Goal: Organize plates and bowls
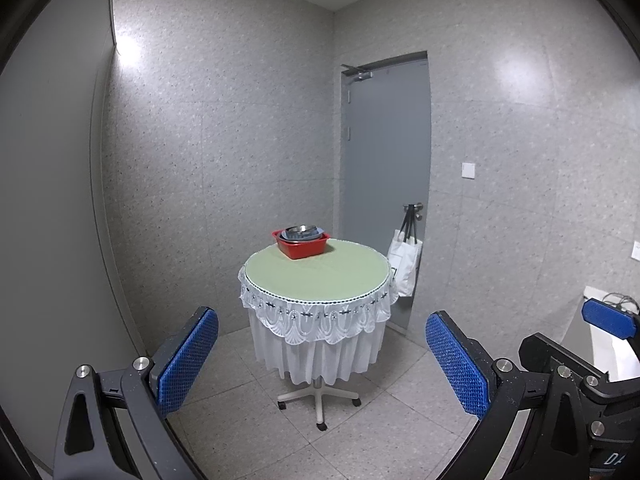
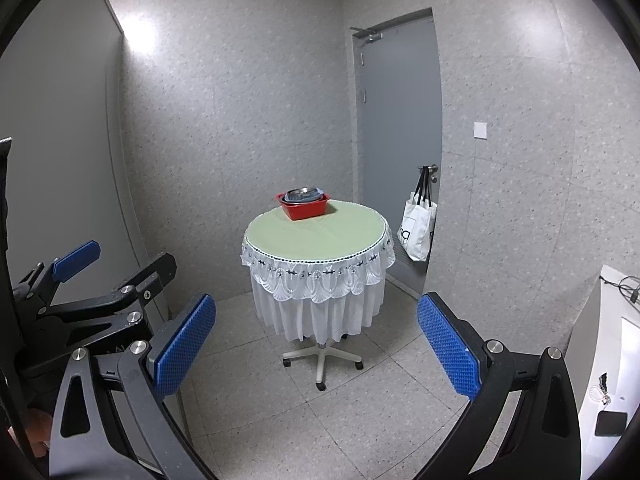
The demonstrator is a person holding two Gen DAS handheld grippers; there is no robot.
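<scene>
The left hand-held gripper and the right hand-held gripper both hang in the foreground with their blue-padded fingers spread wide and nothing between them. Well beyond them, across the tiled floor, stands a round worktop with a green top and white lace skirt. On its far side sits a red tub holding stacked bowls, a metal one uppermost. A white tote bag hangs from the door handle.
</scene>
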